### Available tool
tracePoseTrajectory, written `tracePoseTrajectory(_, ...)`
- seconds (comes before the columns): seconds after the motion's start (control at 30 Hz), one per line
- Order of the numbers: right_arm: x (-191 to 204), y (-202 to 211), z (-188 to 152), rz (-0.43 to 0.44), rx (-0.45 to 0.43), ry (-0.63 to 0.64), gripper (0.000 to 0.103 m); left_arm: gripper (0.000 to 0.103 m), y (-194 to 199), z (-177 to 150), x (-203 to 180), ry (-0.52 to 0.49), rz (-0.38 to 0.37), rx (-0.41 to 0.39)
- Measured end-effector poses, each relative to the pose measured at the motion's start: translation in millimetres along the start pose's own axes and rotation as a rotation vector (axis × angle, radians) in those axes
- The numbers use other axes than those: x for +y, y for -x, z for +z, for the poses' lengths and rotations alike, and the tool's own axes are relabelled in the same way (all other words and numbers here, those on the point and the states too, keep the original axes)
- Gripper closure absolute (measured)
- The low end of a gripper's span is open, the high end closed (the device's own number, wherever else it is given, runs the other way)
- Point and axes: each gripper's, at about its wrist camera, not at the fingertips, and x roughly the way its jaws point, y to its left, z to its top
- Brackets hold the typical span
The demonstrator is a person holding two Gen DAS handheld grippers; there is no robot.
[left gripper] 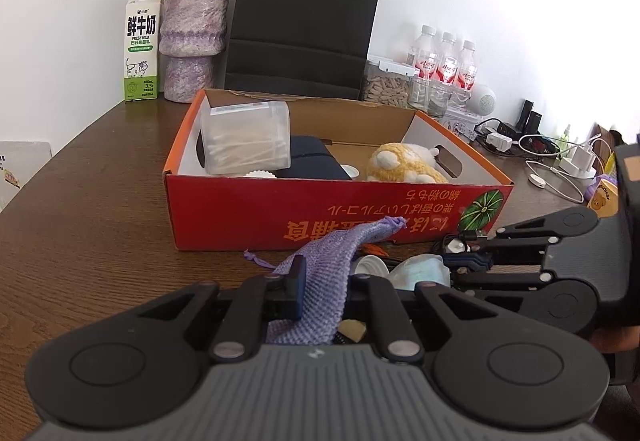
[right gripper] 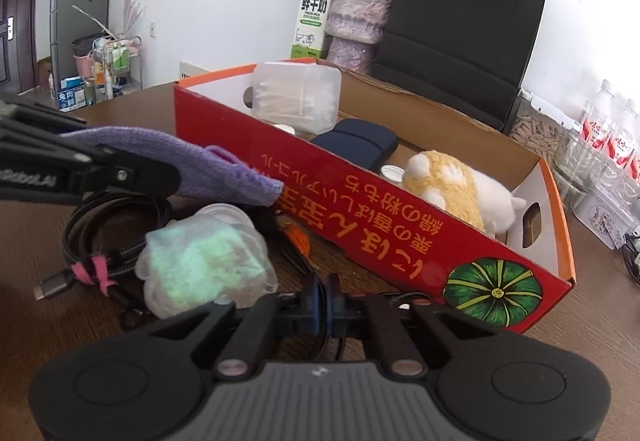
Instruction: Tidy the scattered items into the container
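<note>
A red cardboard box (left gripper: 240,213) (right gripper: 360,193) stands on the brown table. It holds a clear tub of cotton swabs (left gripper: 246,139) (right gripper: 298,97), a dark blue case (left gripper: 316,161) (right gripper: 356,143) and a yellow-white plush toy (left gripper: 404,163) (right gripper: 456,189). My left gripper (left gripper: 324,281) (right gripper: 120,177) is shut on a purple knit pouch (left gripper: 332,265) (right gripper: 192,161) just in front of the box. My right gripper (right gripper: 326,301) (left gripper: 460,259) is shut with nothing seen between its fingers, low by the box front. A wrapped face mask (right gripper: 200,265) (left gripper: 420,269) and a coiled black cable (right gripper: 108,237) lie beside it.
A milk carton (left gripper: 142,45) (right gripper: 314,19), a purple vase (left gripper: 192,41) (right gripper: 360,17) and a black paper bag (left gripper: 304,25) (right gripper: 460,25) stand behind the box. Water bottles (left gripper: 444,61) (right gripper: 612,133), jars and chargers (left gripper: 576,161) crowd the right side.
</note>
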Motion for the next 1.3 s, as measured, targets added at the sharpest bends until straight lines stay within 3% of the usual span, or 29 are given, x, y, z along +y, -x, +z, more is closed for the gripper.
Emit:
tracePoseTrajectory(0.27,5.3,38.1,-3.5,-0.034,-0.104,-0.015,0.102,0.091,18.1,9.7,-0.9,0.006,0.005,-0.060)
tracePoseTrajectory(0.47,9.9,72.2,9.7,-0.071,-0.200,0.009,0.102,0.091,40.8,25.1,-5.2,-0.004,0.012,-0.148)
tracePoseTrajectory(0.7,9.1,98.9,23.8,-0.103,-0.273,0.012,0.103,0.098,59.9,43.1,-10.2,-0.030,0.016,-0.230)
tracePoseTrajectory(0.77,8.6,101.1,26.2,-0.104,-0.280,0.008,0.103,0.097,56.5,43.2,-13.0,-0.055,-0.004,-0.203)
tracePoseTrajectory(0.83,9.3,101.6,25.8,-0.101,-0.278,0.005,0.103,0.091,46.4,37.7,-16.7,-0.068,-0.007,-0.152)
tracePoseTrajectory(0.9,10.4,101.3,21.5,-0.097,-0.271,-0.003,0.103,0.052,31.5,28.7,-18.6,-0.081,-0.018,-0.071)
tracePoseTrajectory(0.97,10.3,99.0,15.1,-0.093,-0.259,-0.020,0.103,0.040,20.4,17.2,-18.6,-0.075,-0.039,-0.006)
tracePoseTrajectory(1.07,9.3,96.6,3.6,-0.090,-0.238,-0.050,0.103,0.033,10.3,-3.7,-20.6,-0.118,-0.038,0.065)
tracePoseTrajectory(1.23,7.1,97.1,-9.3,-0.081,-0.221,-0.085,0.103,0.033,3.1,-23.7,-21.5,-0.187,0.002,0.121)
tracePoseTrajectory(1.3,6.2,97.8,-10.3,-0.078,-0.224,-0.094,0.103,0.056,0.2,-26.5,-22.0,-0.205,0.017,0.129)
